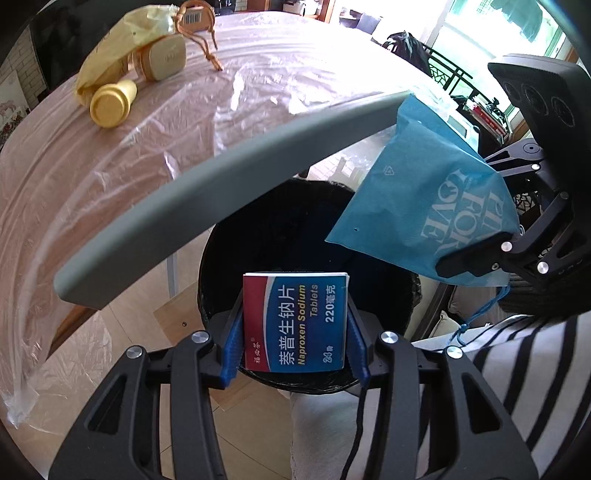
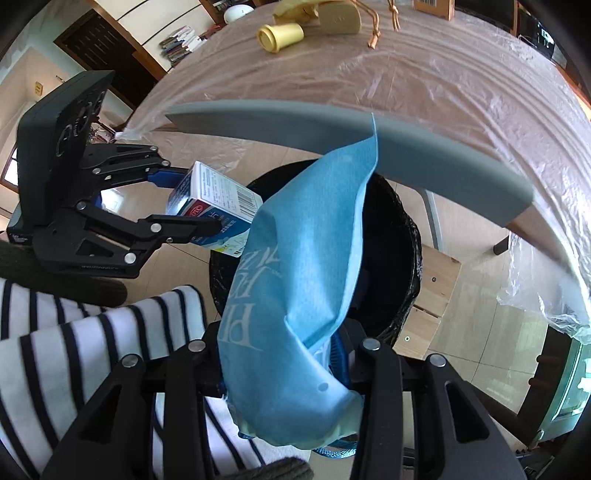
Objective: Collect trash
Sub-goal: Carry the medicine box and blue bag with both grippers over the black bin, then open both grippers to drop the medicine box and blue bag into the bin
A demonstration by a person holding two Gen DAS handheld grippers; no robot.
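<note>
Your left gripper (image 1: 295,325) pinches the pill box (image 1: 295,321) upright and your right gripper (image 2: 291,369) clamps the blue bag (image 2: 299,266), both directly above the bin (image 1: 273,229) mouth beside the table's edge (image 1: 207,173).

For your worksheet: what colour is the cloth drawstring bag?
Light blue with white lettering; right wrist view shows it best.

Daylight enters through the window (image 1: 480,33), which is overexposed. Glare streaks the plastic sheet (image 1: 229,92) on the table. The bin (image 1: 280,236) interior reads near black, without detail. Both fisheye views bend straight edges strongly and vignette at the corners. Near parts are sharp; far room detail is soft.
</note>
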